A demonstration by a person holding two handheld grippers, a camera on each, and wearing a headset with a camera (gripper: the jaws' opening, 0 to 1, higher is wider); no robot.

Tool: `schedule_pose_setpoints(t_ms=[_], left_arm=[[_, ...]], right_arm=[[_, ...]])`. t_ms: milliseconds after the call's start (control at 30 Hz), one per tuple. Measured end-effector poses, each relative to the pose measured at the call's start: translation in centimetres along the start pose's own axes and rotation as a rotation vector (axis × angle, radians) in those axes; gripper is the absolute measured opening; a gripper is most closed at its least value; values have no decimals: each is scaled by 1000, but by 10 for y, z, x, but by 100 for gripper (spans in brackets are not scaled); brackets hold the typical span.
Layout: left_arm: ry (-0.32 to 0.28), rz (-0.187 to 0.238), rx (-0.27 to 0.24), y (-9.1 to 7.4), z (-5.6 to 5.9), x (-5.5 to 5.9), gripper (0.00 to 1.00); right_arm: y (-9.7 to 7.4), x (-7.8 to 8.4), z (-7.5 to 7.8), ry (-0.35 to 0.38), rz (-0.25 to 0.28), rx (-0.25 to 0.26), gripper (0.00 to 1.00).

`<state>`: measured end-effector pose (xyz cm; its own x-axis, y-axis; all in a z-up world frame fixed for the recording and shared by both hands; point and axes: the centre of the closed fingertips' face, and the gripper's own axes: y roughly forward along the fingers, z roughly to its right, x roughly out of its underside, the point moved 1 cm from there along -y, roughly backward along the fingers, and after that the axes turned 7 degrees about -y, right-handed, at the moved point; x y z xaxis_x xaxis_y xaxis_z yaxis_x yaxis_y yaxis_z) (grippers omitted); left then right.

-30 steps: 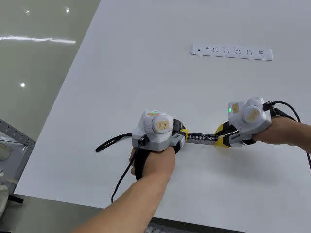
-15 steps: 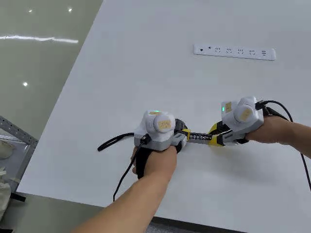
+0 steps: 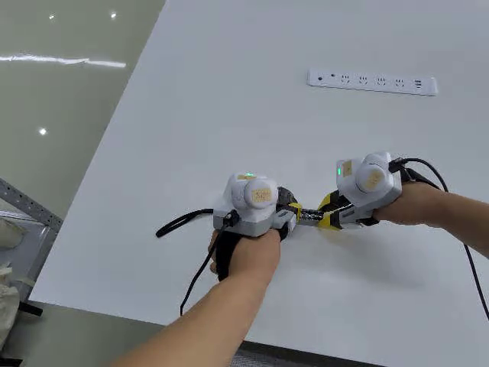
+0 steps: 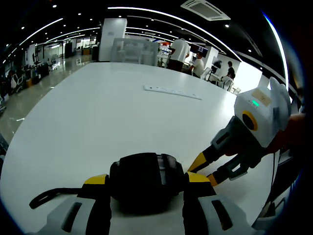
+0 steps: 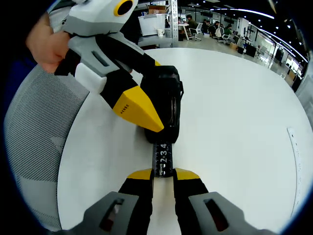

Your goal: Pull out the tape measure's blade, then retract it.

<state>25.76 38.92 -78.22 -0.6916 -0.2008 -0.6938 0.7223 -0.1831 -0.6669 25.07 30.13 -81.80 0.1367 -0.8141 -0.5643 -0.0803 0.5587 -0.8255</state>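
**Both tongs on the tape measure, short length of blade out**

The left gripper (image 4: pixel 146 180) is clamped on the black case of the tape measure (image 4: pixel 145 172), one yellow-tipped jaw on each side of it. The right gripper (image 5: pixel 164 174) has its jaws pressed together on the end of the blade (image 5: pixel 163 155), which runs straight out of the case mouth and into the pinch. The digits 2, 3 and 4 show on the bare stretch. In the head view the two grippers face each other, tips near together, with only this short run of blade between them.

The tape measure sits on the white table (image 3: pixel 229 115), in its near half. The near edge is close to the person's left hand (image 3: pixel 248 256). The table's left edge slants away to the far side, well to the left of the case. To the far side and to the right, bare tabletop lies open. A white power strip (image 3: pixel 372 82) rests well apart on the far side. A black cord (image 3: pixel 179 222) trails on the table to the left of the left gripper.

The blade's long axis runs left to right across the table: case at the left end, tip at the right, pointing at the right gripper. The blade lies low over the surface.
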Motion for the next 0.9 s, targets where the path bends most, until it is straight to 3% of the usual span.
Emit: schedule_pose_setpoints(t_ms=[900], left_arm=[[-6, -3, 4, 0, 0, 0, 55]], right_arm=[[16, -20, 4, -4, 15, 8, 12]])
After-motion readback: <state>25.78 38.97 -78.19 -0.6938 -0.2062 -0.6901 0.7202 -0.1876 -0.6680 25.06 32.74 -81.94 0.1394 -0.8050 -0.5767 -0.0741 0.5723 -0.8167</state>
